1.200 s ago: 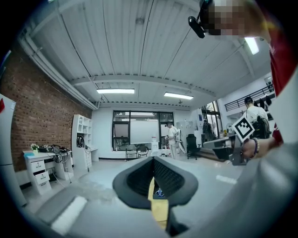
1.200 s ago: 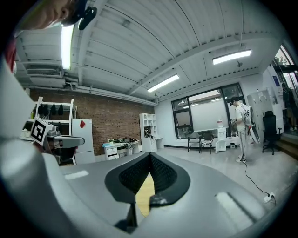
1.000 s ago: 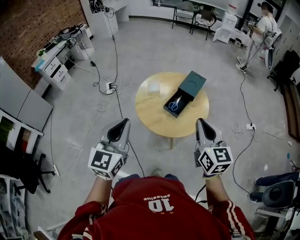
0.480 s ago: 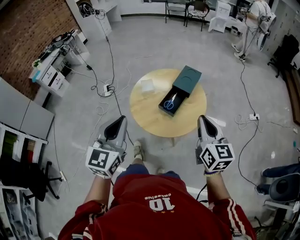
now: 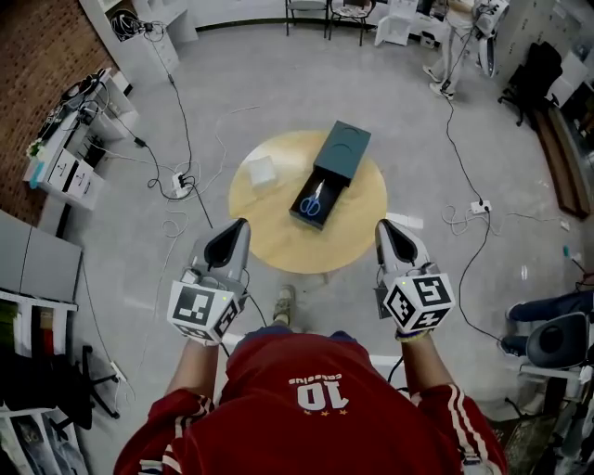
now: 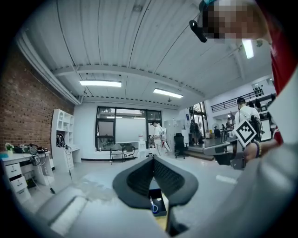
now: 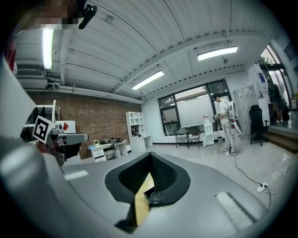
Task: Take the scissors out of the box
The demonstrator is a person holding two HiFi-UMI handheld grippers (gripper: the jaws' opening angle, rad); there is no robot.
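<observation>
Blue-handled scissors (image 5: 313, 199) lie in the pulled-out tray of a dark teal box (image 5: 331, 163) on a round wooden table (image 5: 278, 237). Through the left gripper's jaws the scissors (image 6: 154, 208) and tray show small and low. My left gripper (image 5: 241, 224) hovers off the table's near left edge, tips together, shut and empty. My right gripper (image 5: 380, 225) hangs over the table's near right edge, also shut with nothing in it. Both are well short of the box. In their own views the left gripper (image 6: 153, 159) and right gripper (image 7: 150, 155) have their jaws meeting at the tip.
A small white square block (image 5: 262, 171) sits on the table's left part. Cables (image 5: 190, 148) and a power strip (image 5: 180, 182) lie on the grey floor to the left. Desks (image 5: 65, 148) line the brick wall; a person (image 5: 459, 28) and chairs (image 5: 320, 11) stand far back.
Both grippers have come closer to the table, and the table with its box now sits nearer and more to the left in the head view. The jaws have stayed shut.
</observation>
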